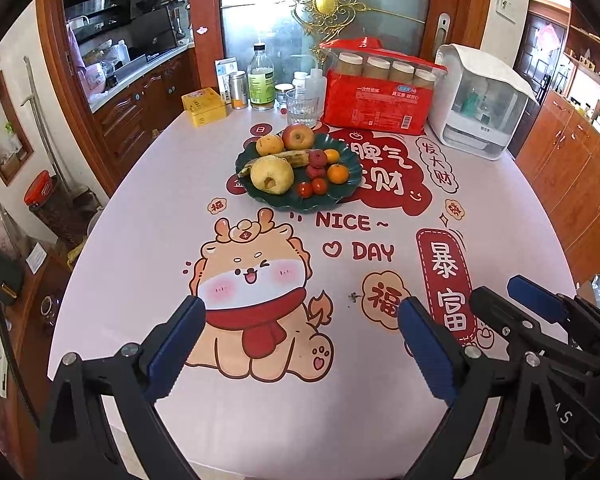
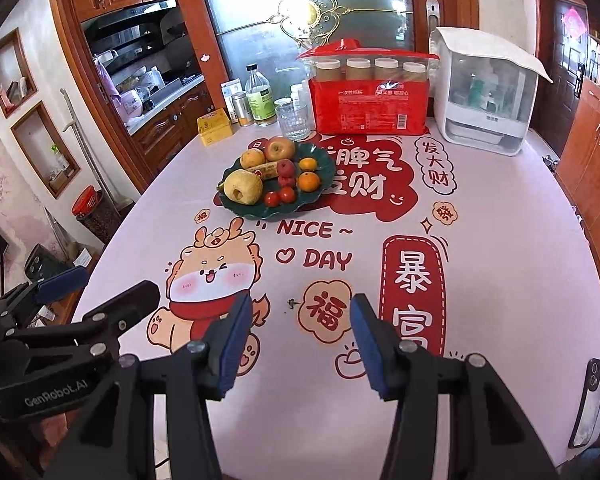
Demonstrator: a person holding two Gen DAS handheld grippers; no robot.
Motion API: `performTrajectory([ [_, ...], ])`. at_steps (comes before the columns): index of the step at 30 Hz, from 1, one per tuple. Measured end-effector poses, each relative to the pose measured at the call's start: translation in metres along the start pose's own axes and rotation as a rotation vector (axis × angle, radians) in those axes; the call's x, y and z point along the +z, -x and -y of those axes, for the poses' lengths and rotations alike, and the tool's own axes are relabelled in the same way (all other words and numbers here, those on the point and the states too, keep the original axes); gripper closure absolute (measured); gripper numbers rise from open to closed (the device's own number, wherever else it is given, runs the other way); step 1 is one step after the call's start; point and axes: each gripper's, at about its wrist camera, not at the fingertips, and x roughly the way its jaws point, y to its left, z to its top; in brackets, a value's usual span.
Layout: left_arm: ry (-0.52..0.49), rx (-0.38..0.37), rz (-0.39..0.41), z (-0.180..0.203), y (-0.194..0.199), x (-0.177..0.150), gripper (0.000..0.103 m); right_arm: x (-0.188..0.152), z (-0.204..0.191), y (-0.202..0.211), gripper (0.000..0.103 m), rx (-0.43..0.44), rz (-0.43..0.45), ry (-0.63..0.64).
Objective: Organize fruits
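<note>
Both grippers hang over the near end of the table (image 1: 140, 240), at the bottom of each frame, with nothing between their jaws. The left gripper (image 1: 300, 344) has its jaws spread wide; the right gripper (image 2: 296, 344) has its jaws apart but narrower. In the left view the right gripper shows at the lower right edge, just beside the left one.

The fruit sits well beyond them on a dark green plate (image 1: 350, 168), a little above the middle of the frame: a big pear (image 1: 271, 174) at the front left, a banana (image 1: 288, 157) behind it, an apple (image 1: 298, 136) at the back, two oranges (image 1: 337, 173) on the right and small tomatoes (image 1: 305, 189) at the front. A glass (image 1: 301, 107) and a red package (image 1: 376, 100) stand behind the plate
</note>
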Motion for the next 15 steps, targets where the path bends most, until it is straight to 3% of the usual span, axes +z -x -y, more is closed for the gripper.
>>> performTrajectory([
  [15,0.005,0.005,-0.01,0.0043,0.0015,-0.0013,0.007,0.0,0.0031,0.0071,0.052,0.001,0.022,-0.011],
])
